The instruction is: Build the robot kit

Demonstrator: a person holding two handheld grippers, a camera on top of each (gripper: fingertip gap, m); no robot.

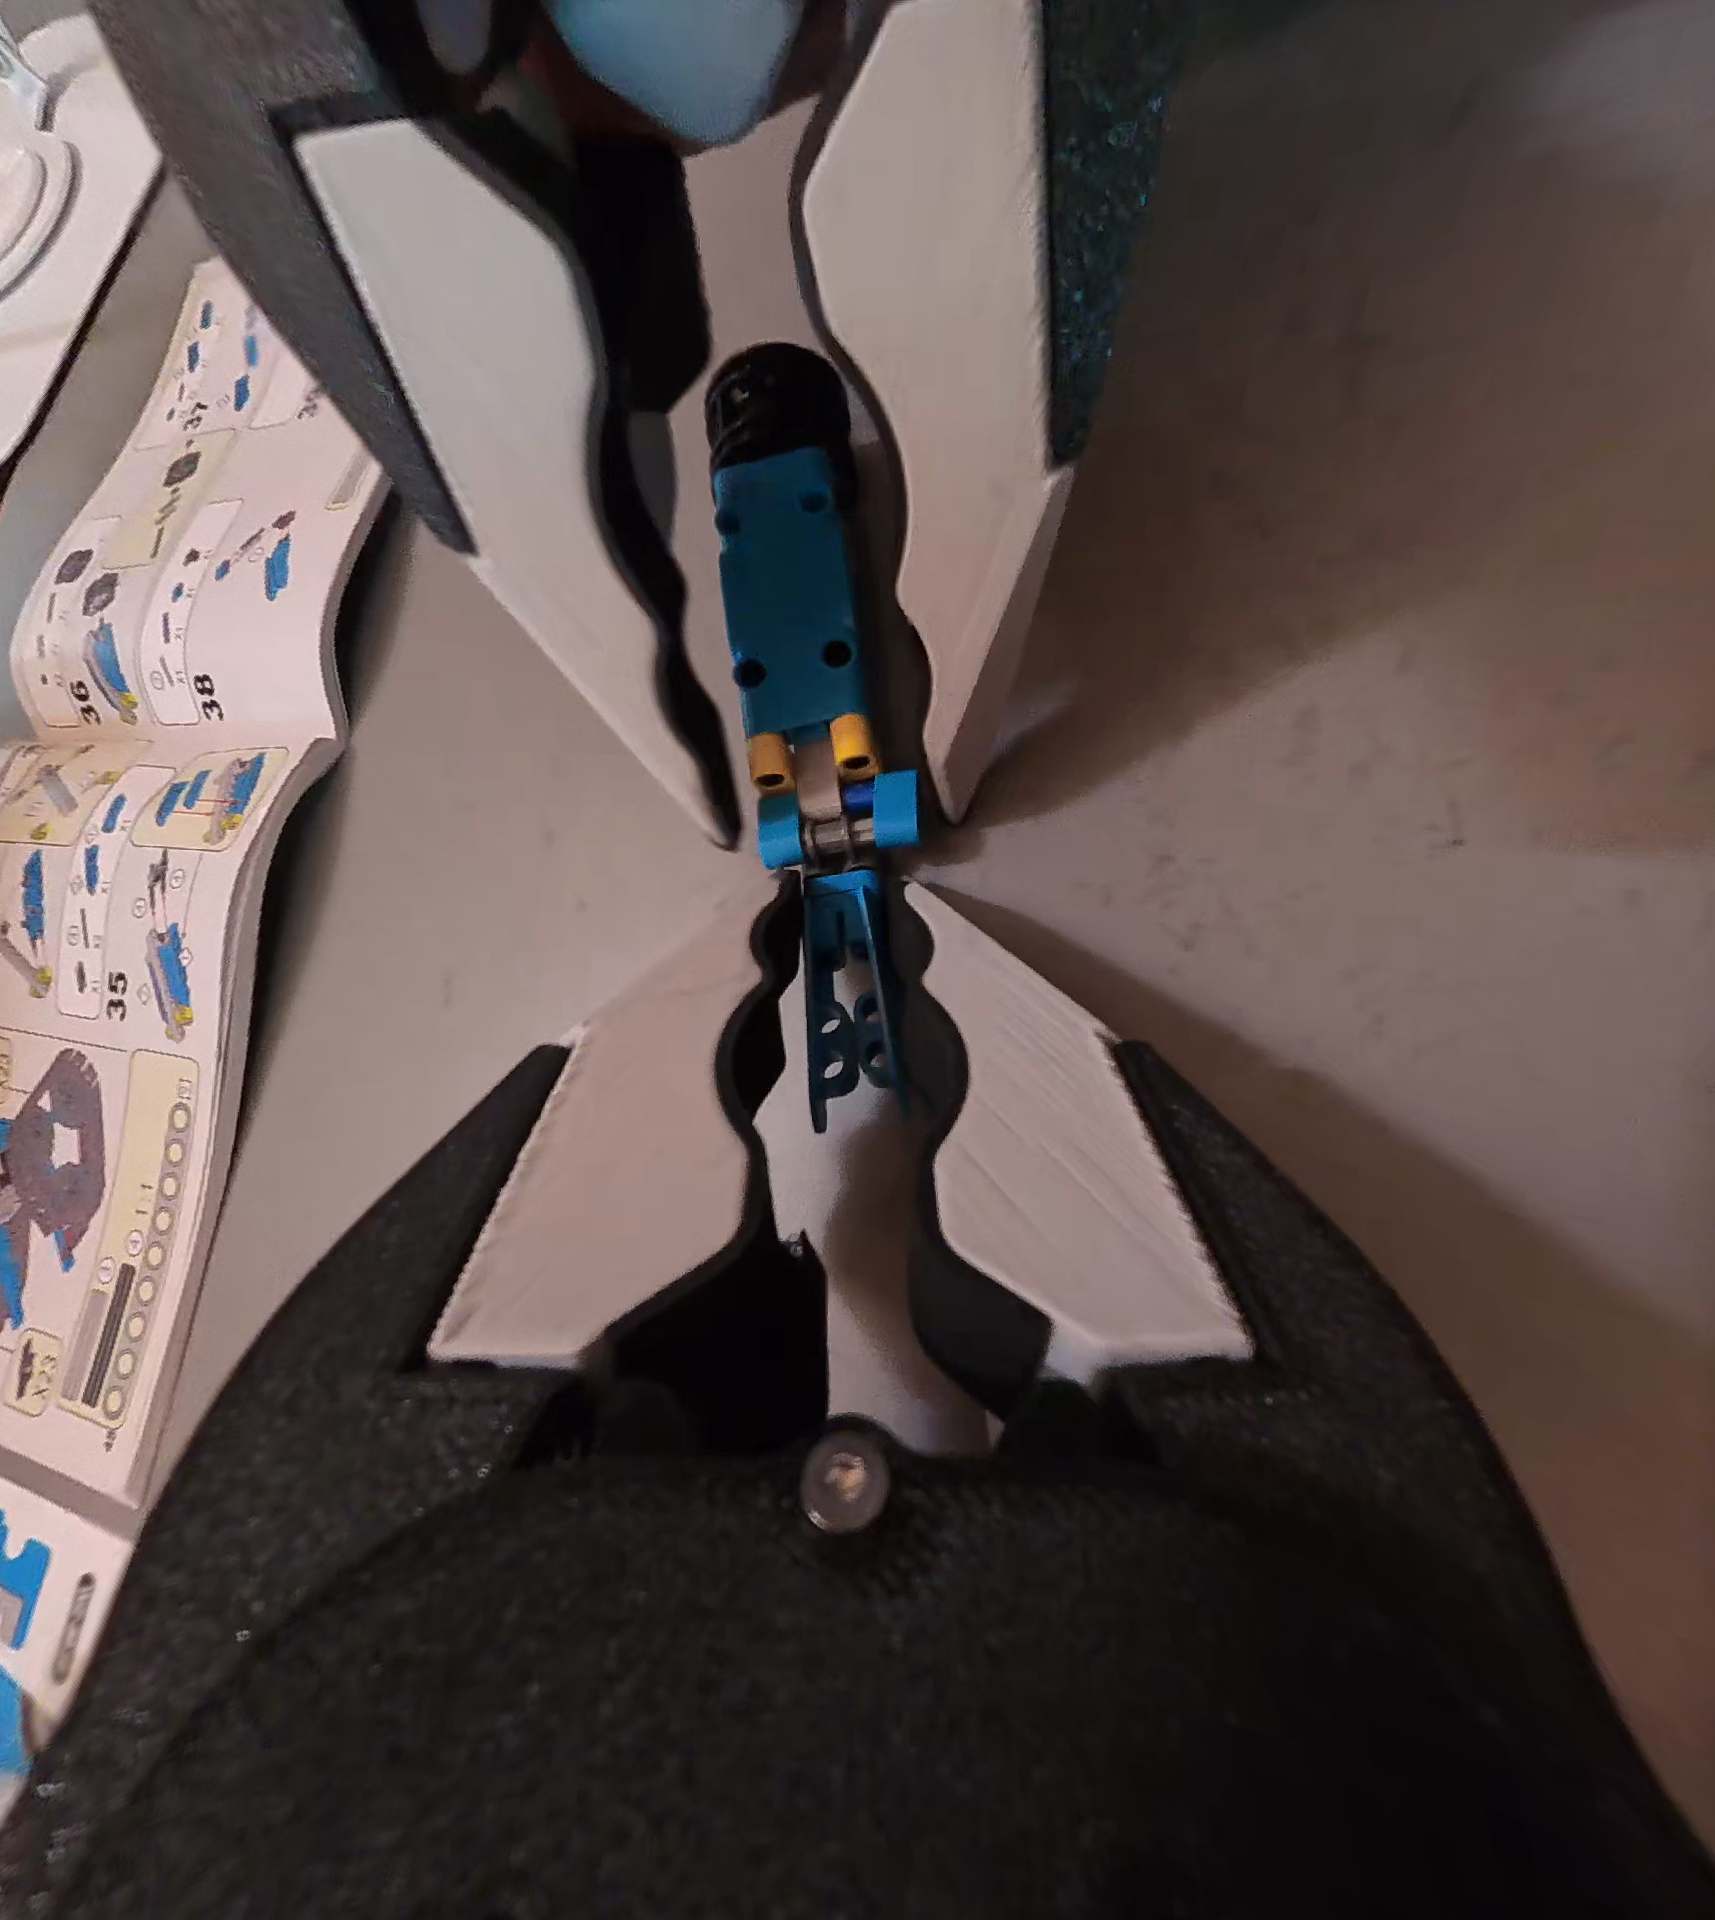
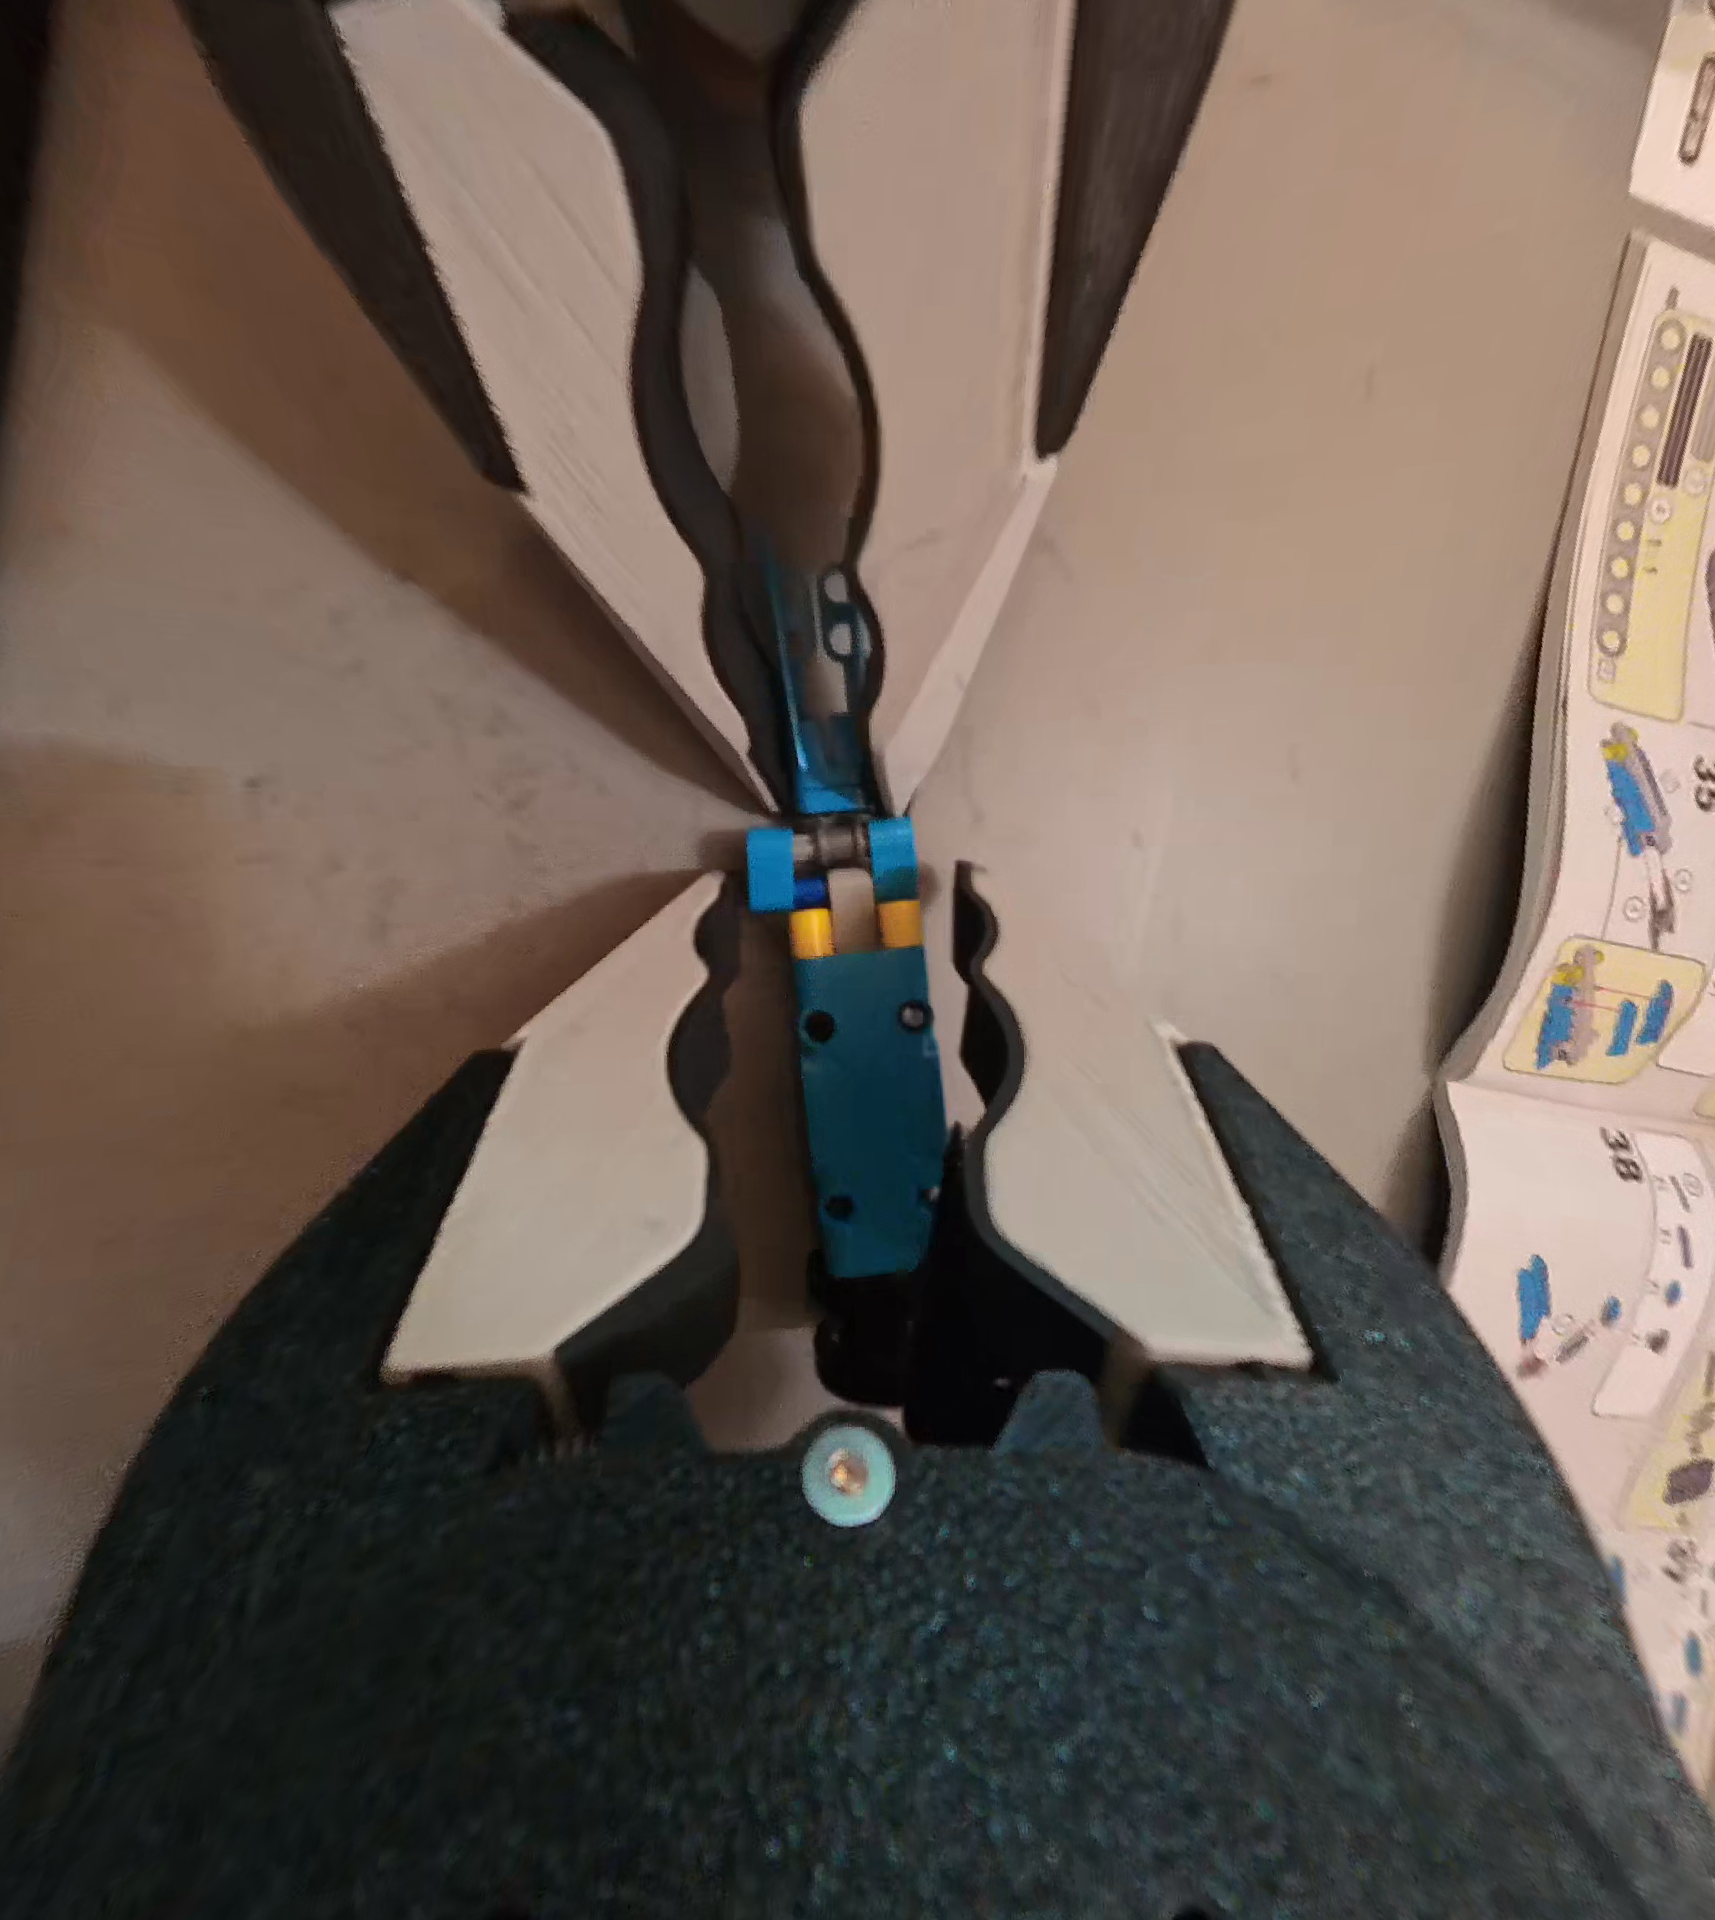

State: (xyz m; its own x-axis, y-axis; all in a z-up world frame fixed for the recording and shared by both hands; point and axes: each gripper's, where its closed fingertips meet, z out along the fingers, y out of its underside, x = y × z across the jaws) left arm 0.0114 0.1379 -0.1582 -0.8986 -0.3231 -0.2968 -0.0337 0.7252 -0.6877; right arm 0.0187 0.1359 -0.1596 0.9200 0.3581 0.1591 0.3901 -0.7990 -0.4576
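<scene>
While the two grippers face each other tip to tip at frame centre, your left gripper [image 1: 837,894] is clamped on the dark blue perforated panel [image 1: 848,1023]. Your right gripper [image 2: 837,914] grips the blue brick assembly [image 2: 868,1122], whose long axis runs along its fingers. The two pieces meet at the grey hinge pin [image 2: 837,836]. The instruction booklet [image 1: 105,935] lies at left of the left wrist view.

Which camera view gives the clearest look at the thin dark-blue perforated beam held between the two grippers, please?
The left wrist view: the dark-blue beam lies sharp between the left gripper fingers, holes visible. The right wrist view shows it farther off, blurred and partly hidden by the far fingers, beyond the blue block in the right gripper.
</scene>
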